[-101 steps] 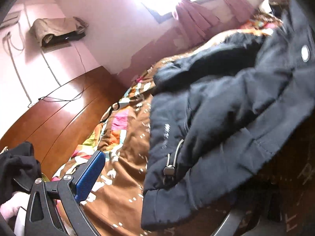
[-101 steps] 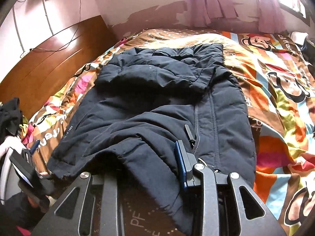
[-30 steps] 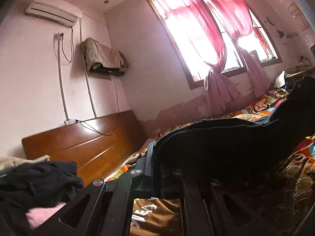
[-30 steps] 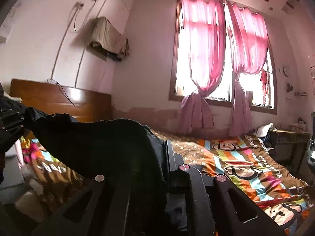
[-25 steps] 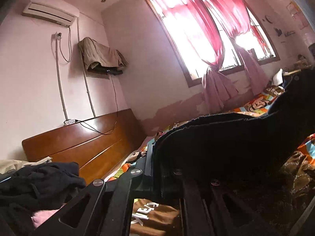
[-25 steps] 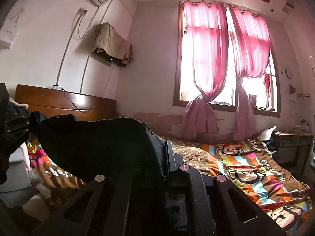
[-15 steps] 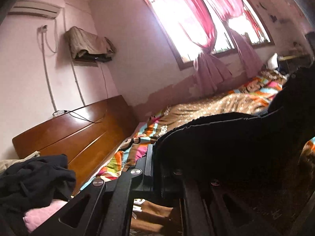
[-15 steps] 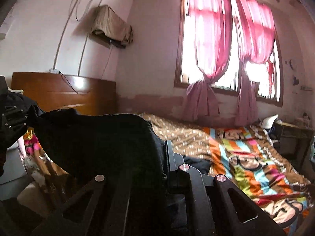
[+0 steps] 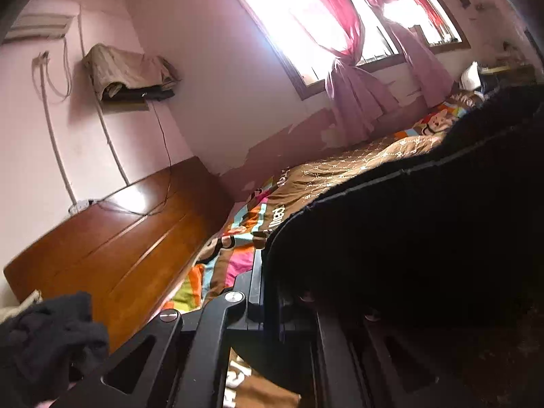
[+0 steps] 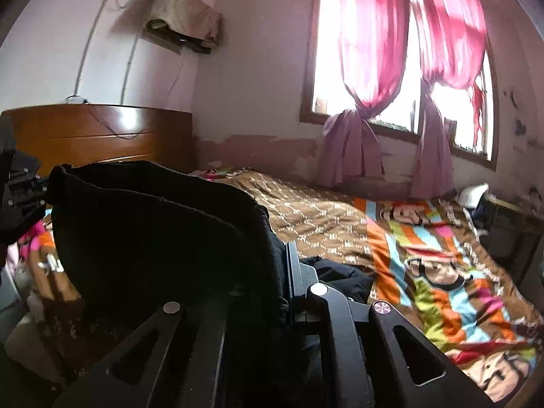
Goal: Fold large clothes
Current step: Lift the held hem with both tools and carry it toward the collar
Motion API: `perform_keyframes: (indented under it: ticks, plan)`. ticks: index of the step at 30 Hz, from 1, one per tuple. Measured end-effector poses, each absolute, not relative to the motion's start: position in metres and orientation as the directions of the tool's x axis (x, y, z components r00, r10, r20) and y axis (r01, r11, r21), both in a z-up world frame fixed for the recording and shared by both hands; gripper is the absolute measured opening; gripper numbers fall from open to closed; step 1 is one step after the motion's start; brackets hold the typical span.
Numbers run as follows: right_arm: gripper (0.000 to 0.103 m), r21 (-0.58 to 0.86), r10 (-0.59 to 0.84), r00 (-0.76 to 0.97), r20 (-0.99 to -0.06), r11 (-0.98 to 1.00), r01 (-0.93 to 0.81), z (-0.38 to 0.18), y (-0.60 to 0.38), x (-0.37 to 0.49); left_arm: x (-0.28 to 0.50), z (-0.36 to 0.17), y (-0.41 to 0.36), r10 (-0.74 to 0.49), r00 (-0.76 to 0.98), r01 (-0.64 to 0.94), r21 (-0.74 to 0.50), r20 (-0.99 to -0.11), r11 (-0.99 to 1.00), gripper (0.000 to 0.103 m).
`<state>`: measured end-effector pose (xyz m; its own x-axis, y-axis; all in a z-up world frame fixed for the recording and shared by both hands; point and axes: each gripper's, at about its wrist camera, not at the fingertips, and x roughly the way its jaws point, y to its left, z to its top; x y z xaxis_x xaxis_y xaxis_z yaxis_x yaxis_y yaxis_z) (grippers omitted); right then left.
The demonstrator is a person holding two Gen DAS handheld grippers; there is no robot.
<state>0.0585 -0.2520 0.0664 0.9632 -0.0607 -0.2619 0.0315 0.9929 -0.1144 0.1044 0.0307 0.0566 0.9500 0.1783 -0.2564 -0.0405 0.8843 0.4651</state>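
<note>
— Both tongs are pinching the dark jacket, right?

— Yes. The left tongs are pressed together on the hem at one end, and the right tongs are clamped on it at the other. In the right wrist view the left tongs show at the far left edge, gripping the other corner of the jacket.

— Where does the jacket sit?

— Stretched between the two tongs, raised above the bed (the one with the cartoon monkey quilt). A further dark part of it lies on the quilt just beyond the right tongs.

— Anything else around?

— A wooden headboard on the left, pink curtains tied at the window, and a dark heap of clothes at the lower left of the left wrist view.
</note>
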Motion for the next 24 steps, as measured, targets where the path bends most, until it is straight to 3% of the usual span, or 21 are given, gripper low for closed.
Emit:
perform_keyframes:
  ticks: [17,24]
  plan:
    - [0.008,-0.065,-0.046,0.924,-0.38,0.998,0.023,0.027,-0.289,0.193,0.209,0.035,0.006,0.18,0.921,-0.006,0.449,-0.345,0.894,0.005]
    - [0.008,-0.079,-0.086,0.897,-0.434,0.995,0.058,-0.008,-0.298,0.259,0.278,0.005,0.0,0.155,0.885,0.029,0.383,-0.439,0.923,0.005]
